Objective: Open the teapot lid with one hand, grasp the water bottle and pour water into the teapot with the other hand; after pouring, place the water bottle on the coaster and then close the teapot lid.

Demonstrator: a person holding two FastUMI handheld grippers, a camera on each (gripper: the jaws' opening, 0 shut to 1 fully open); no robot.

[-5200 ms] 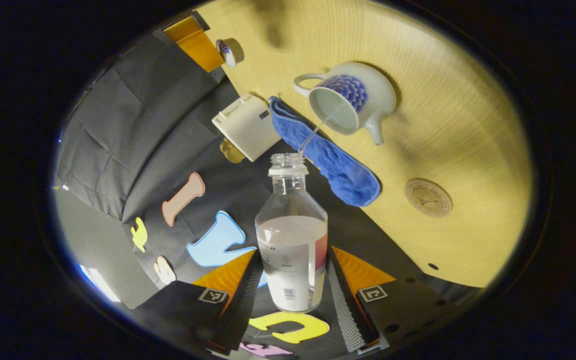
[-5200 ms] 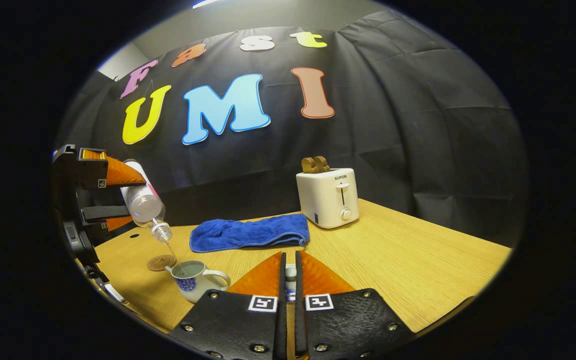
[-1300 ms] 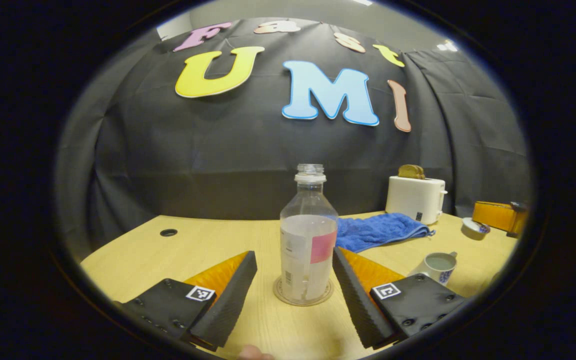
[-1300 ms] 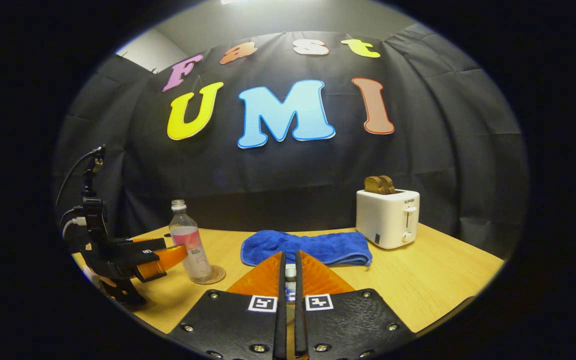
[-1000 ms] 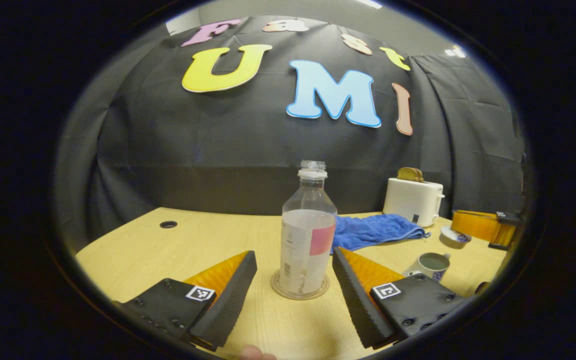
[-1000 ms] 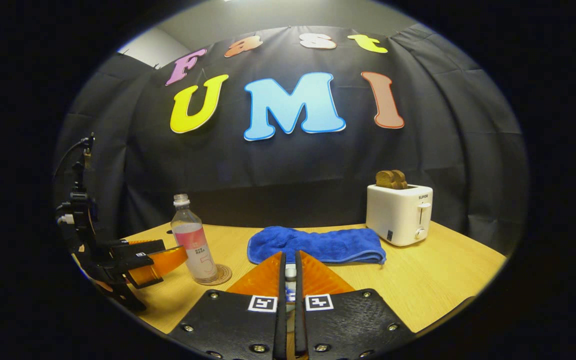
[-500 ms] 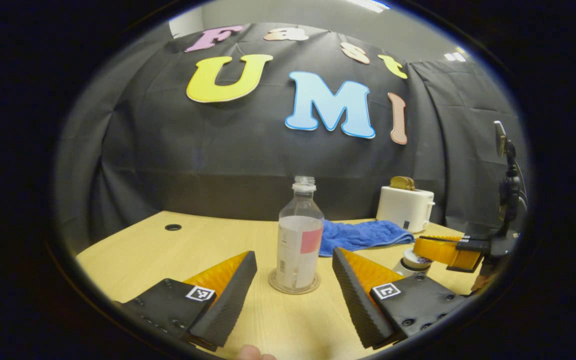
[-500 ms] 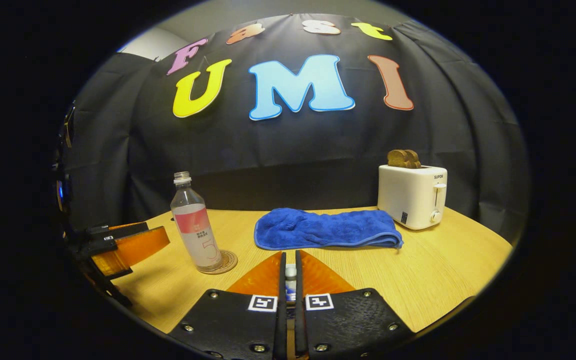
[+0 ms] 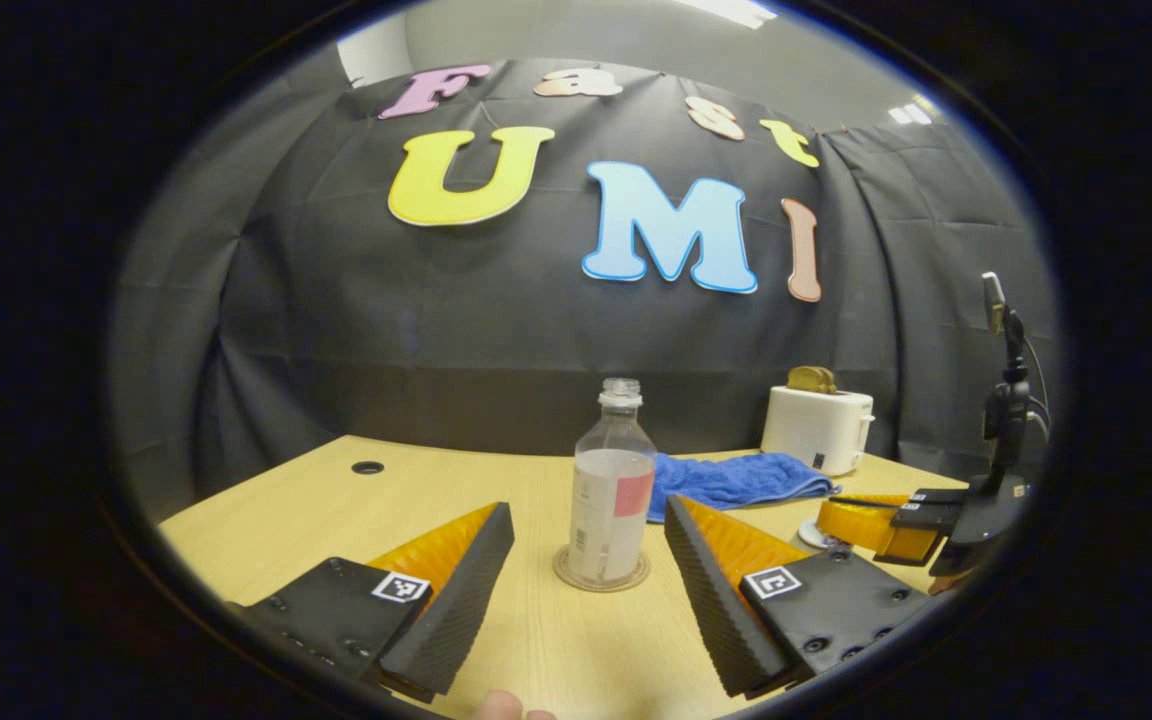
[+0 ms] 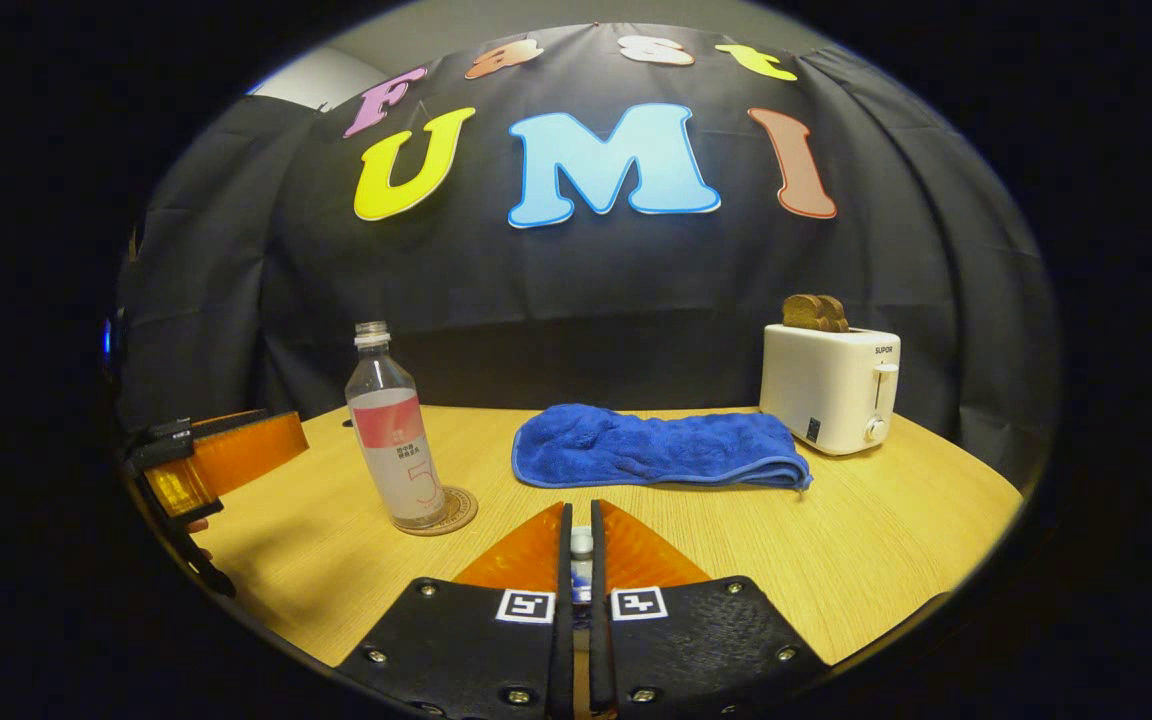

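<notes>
The clear water bottle (image 9: 611, 490), uncapped and about half full, stands upright on the round coaster (image 9: 601, 572). My left gripper (image 9: 588, 508) is open just short of it, one finger on each side, touching nothing. In the right gripper view the bottle (image 10: 396, 440) and coaster (image 10: 456, 512) sit at the left, with the left gripper (image 10: 226, 460) beside them. My right gripper (image 10: 581, 512) is shut on the teapot lid (image 10: 582, 548), of which a sliver shows between the fingers. The left gripper view shows the right gripper (image 9: 841, 518) low over a bit of white ceramic (image 9: 814, 536); the teapot body is hidden.
A folded blue towel (image 10: 656, 450) lies at the back middle of the wooden table (image 10: 886, 530). A white toaster (image 10: 829, 388) with toast in it stands at the back right. A cable hole (image 9: 367, 467) is near the far left edge.
The bottle went from pouring into the teapot to standing on the coaster, let go. My left gripper has drawn back from it. My right gripper has carried the lid left and down.
</notes>
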